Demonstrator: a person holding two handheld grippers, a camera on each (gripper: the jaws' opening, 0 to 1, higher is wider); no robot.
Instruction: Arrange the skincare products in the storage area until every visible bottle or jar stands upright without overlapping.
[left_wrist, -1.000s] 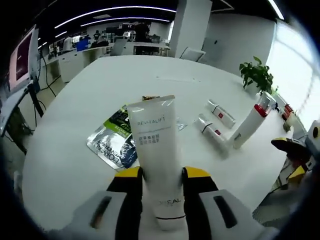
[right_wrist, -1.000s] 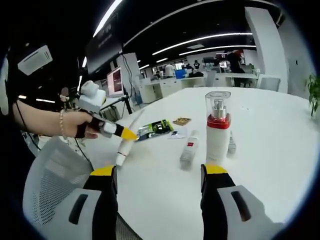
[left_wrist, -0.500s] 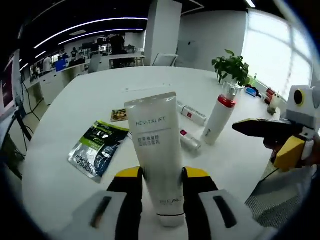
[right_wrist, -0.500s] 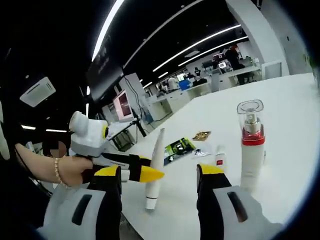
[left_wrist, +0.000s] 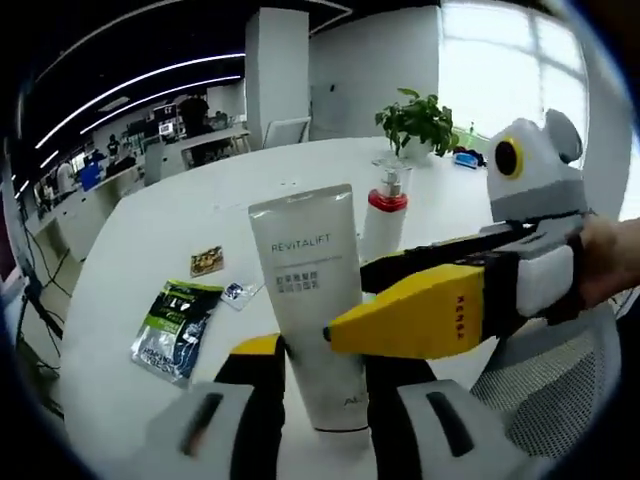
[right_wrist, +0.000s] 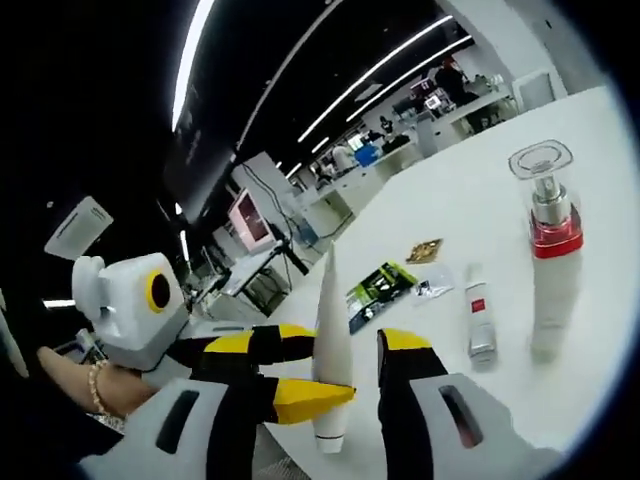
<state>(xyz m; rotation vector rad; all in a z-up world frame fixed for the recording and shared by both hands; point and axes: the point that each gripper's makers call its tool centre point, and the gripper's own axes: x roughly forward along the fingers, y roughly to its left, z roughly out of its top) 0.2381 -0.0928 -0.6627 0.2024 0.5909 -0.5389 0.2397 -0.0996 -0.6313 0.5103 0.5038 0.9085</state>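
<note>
A white tube (left_wrist: 315, 300) is pinched upright by the left gripper (left_wrist: 320, 385); the right gripper (right_wrist: 322, 365) is held spread around it.

Your white tube (left_wrist: 313, 300) carries grey lettering; at one o'clock stands a white bottle (left_wrist: 384, 224) with a red collar; yellow-tipped black jaws flank the tube.

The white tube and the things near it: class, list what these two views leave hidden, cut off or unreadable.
- Left gripper view: the tube has its lower label partly covered by the right gripper.
- Left gripper view: the pump bottle has its lower part behind the tube.
- Right gripper view: print on the sachet is too small to read.
- Right gripper view: the left gripper hides part of the tube's side.
</note>
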